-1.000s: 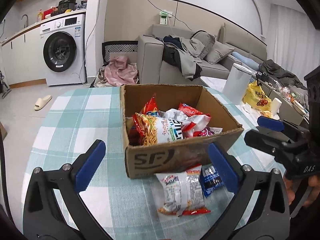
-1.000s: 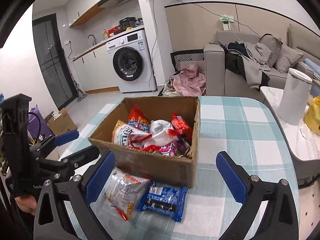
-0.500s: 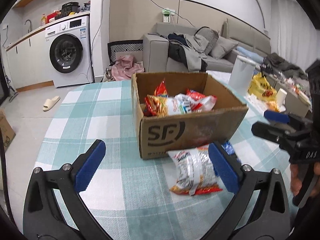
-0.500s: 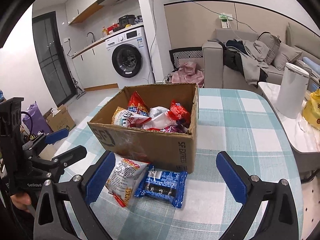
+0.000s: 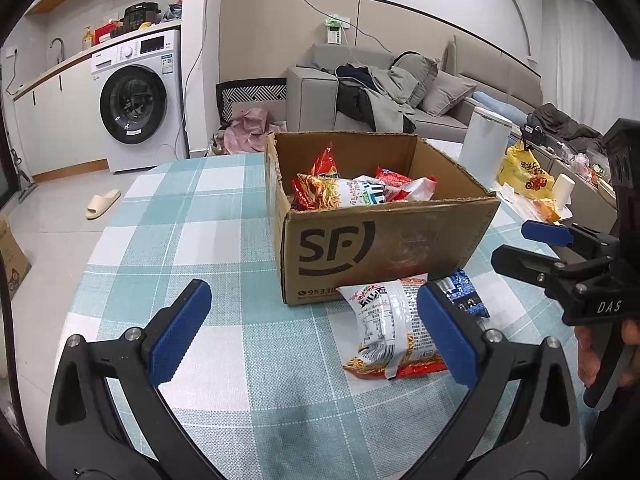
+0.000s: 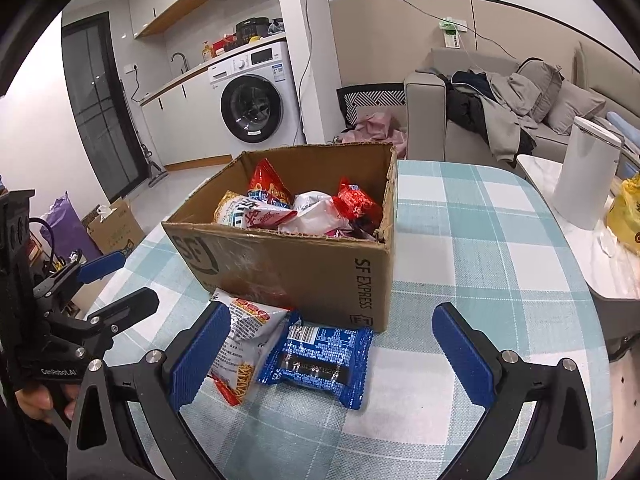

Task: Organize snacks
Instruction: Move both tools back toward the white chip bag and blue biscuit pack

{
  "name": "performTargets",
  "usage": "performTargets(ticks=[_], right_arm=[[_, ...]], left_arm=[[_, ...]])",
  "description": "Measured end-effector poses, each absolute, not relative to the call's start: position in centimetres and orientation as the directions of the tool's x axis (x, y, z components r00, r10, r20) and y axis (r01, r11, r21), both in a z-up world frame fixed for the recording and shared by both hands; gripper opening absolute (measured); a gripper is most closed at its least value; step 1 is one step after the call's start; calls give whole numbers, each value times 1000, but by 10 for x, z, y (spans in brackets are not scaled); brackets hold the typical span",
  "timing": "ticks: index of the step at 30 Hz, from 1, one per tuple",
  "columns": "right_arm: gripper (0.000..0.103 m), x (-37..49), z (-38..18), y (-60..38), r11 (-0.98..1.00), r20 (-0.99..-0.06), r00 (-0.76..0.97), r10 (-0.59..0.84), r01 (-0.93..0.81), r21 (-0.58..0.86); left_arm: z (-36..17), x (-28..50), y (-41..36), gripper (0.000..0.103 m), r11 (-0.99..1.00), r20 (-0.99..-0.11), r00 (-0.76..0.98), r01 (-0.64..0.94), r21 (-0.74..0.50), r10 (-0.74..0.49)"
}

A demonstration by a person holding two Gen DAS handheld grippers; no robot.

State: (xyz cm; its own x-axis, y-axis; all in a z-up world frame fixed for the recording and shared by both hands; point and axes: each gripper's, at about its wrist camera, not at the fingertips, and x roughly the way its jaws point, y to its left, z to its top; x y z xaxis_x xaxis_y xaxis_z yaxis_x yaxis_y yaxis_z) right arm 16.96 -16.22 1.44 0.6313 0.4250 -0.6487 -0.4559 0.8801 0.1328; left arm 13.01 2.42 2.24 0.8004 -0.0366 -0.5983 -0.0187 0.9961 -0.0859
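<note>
An open cardboard box point(image 5: 384, 248) marked SF stands on the checked tablecloth, holding several snack packets point(image 5: 352, 192). It shows in the right wrist view too point(image 6: 304, 268). In front of it lie a white and red noodle packet point(image 5: 390, 328) point(image 6: 244, 340) and a blue biscuit packet point(image 5: 464, 298) point(image 6: 320, 364). My left gripper point(image 5: 312, 336) is open and empty, low over the cloth, left of the noodle packet. My right gripper point(image 6: 332, 356) is open and empty, with the blue packet lying between its fingers on the table.
The round table point(image 6: 500, 248) has a teal and white checked cloth. A white bin point(image 6: 588, 172) and a yellow bag point(image 6: 626, 216) stand off the right edge. A sofa point(image 5: 400, 92) and washing machine point(image 5: 136, 104) are behind.
Both grippers have drawn back from the box and come down lower, so the box and the two packets now sit further ahead. Both stay open.
</note>
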Motion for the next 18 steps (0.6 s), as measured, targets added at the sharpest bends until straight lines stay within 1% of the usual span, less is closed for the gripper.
performTargets(ticks=[8, 18], right_arm=[[102, 181, -4, -160, 886, -697, 591, 406, -442, 141], [103, 184, -28, -147, 878, -753, 531, 389, -461, 129]], left_arm=[[18, 133, 24, 102, 995, -606, 794, -20, -96, -42], [4, 142, 19, 102, 997, -640, 767, 0, -82, -52]])
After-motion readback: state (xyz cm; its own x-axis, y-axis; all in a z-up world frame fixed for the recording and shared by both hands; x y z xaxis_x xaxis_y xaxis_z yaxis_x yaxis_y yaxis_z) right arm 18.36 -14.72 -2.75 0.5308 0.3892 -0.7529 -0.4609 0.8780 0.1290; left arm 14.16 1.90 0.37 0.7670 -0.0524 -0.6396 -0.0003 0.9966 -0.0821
